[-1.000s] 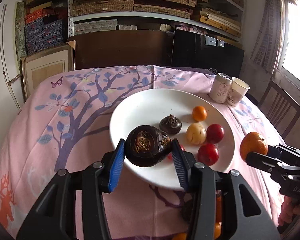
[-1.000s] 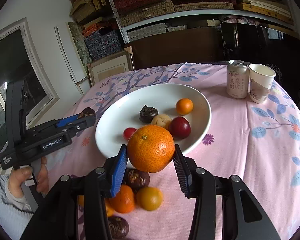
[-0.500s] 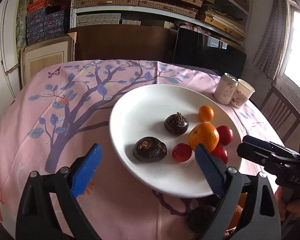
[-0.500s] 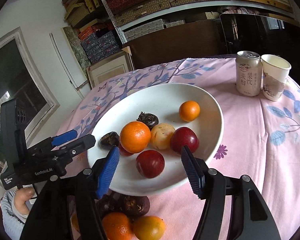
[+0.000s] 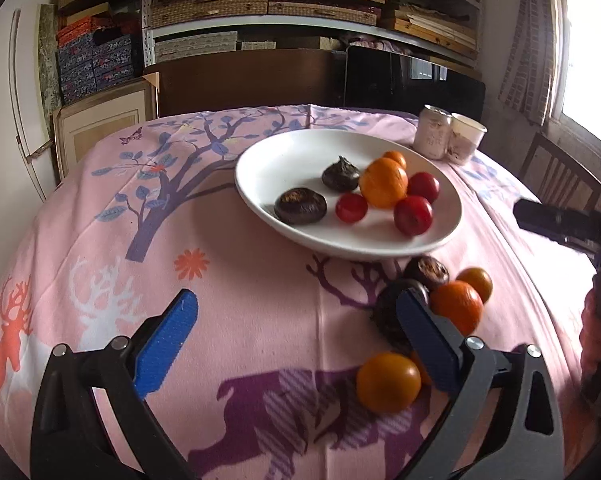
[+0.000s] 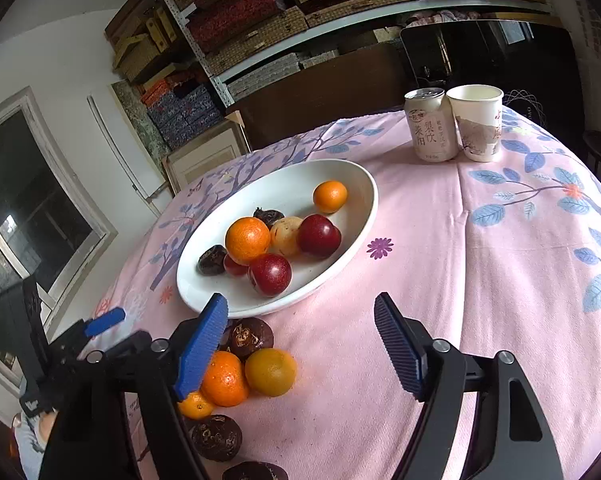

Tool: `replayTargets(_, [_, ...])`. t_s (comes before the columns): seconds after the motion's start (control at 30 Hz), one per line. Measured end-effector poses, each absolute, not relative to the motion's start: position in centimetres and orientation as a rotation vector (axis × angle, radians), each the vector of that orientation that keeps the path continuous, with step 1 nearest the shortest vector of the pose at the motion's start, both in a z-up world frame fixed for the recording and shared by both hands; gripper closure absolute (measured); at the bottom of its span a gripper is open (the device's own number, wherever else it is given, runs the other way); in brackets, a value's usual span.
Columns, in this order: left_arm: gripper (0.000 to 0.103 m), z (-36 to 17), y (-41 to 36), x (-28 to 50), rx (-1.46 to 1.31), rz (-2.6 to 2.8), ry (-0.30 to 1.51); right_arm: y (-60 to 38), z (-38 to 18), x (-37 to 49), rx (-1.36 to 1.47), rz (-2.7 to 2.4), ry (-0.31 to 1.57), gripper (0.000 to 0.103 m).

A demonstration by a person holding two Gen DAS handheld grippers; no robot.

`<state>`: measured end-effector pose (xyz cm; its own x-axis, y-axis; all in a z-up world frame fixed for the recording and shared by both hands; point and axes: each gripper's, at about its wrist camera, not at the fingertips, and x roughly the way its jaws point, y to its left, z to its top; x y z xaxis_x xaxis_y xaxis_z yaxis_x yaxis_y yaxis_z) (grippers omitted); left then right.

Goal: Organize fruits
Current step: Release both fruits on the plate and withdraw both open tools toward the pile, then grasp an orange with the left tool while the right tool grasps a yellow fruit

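Observation:
A white plate [image 5: 284,152] [image 6: 352,176] on the pink tablecloth holds a large orange [image 5: 383,182] [image 6: 247,240], a small orange [image 6: 330,197], red plums [image 5: 413,215] [image 6: 270,274], a yellowish fruit [image 6: 286,236] and dark water chestnuts [image 5: 300,211] [image 6: 212,259]. Loose oranges [image 5: 387,381] [image 6: 270,371] and dark chestnuts [image 5: 426,272] [image 6: 247,337] lie on the cloth in front of the plate. My left gripper [image 5: 296,344] is open and empty, back from the plate, its right finger beside the loose pile. My right gripper [image 6: 300,344] is open and empty above the cloth, next to the pile.
A drink can [image 6: 429,125] and a paper cup [image 6: 478,121] stand at the table's far right. Shelves with boxes, a dark cabinet and a framed panel stand behind the table. A wooden chair [image 5: 560,176] is at the right.
Both grippers let go of their fruit on the plate, the left a dark chestnut, the right the large orange, opened, and drew back toward the loose pile.

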<state>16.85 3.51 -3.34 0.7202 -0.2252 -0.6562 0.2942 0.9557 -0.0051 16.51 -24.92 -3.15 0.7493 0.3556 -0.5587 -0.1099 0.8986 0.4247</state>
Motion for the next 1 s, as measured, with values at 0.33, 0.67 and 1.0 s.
replayTargets(0.33, [0.005, -5.5, 0.3, 13.8, 0.32, -0.3, 0.734, -24.9, -3.2, 14.7, 0.376, 0.268, 0.681, 0.019])
replayTargets(0.67, [0.004, -5.7, 3.2, 15.0, 0.193, -0.295, 0.791, -23.8, -3.9, 14.7, 0.309, 0.269, 0.723, 0.019])
replayTargets(1.0, [0.042, -6.4, 1.3, 14.4, 0.217, -0.445, 0.834, -21.8, -5.4, 15.2, 0.277, 0.348, 0.812, 0.046])
